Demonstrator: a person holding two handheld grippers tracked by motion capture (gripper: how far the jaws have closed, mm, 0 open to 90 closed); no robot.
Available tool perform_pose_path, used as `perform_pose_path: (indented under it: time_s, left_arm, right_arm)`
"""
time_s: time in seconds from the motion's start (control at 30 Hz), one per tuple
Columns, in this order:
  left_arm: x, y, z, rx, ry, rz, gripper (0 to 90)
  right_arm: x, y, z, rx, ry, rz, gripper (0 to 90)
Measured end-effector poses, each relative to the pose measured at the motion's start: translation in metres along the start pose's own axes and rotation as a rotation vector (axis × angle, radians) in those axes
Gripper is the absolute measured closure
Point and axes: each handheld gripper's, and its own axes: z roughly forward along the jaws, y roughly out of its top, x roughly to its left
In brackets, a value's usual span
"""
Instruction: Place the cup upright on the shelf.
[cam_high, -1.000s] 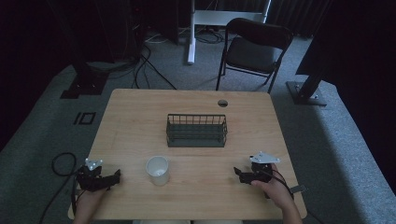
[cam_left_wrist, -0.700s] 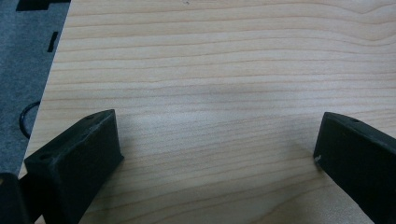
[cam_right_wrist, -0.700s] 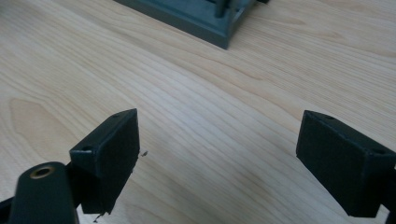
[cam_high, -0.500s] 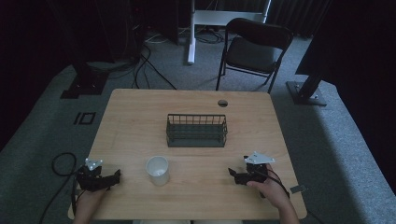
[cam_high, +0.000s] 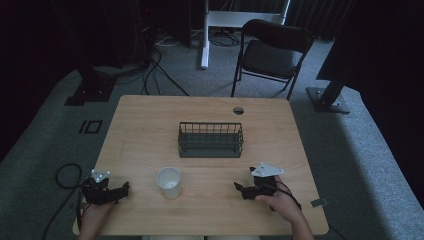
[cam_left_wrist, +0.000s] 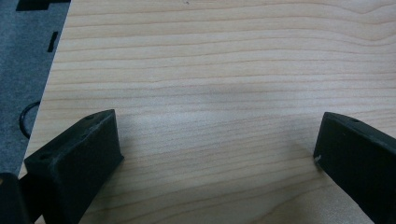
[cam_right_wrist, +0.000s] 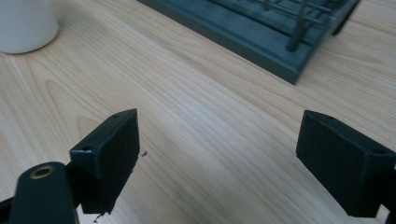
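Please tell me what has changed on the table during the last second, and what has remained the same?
The right gripper moved a little to the left along the near edge, toward the white cup. Its jaws are open and hold nothing. The left gripper stayed at the near left corner, also open and empty. The cup and the dark wire basket did not move.

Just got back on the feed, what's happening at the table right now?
A person holds tongs in each hand at the near edge of the table. Both the left tongs and the right tongs are open and hold nothing. A white cup stands between them, untouched. Behind it sits a dark wire rack. The right tongs point toward the cup and rack.
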Motion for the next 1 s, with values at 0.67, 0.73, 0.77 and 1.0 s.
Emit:
perform_pose_path:
  time_s: [0.67, 0.73, 0.77, 1.0]
  left_arm:
    - [0.000, 0.000, 0.000, 0.000, 0.000, 0.000, 0.8]
    - [0.000, 0.000, 0.000, 0.000, 0.000, 0.000, 0.8]
    - [0.000, 0.000, 0.000, 0.000, 0.000, 0.000, 0.8]
    - [0.000, 0.000, 0.000, 0.000, 0.000, 0.000, 0.8]
  right_arm:
    - [0.030, 0.016, 0.022, -0.015, 0.101, -0.047, 13.3]
    - [0.033, 0.018, 0.024, -0.019, 0.109, -0.055, 13.3]
    - [0.036, 0.019, 0.026, -0.020, 0.116, -0.057, 13.3]
    - [0.047, 0.024, 0.034, -0.020, 0.149, -0.084, 13.3]
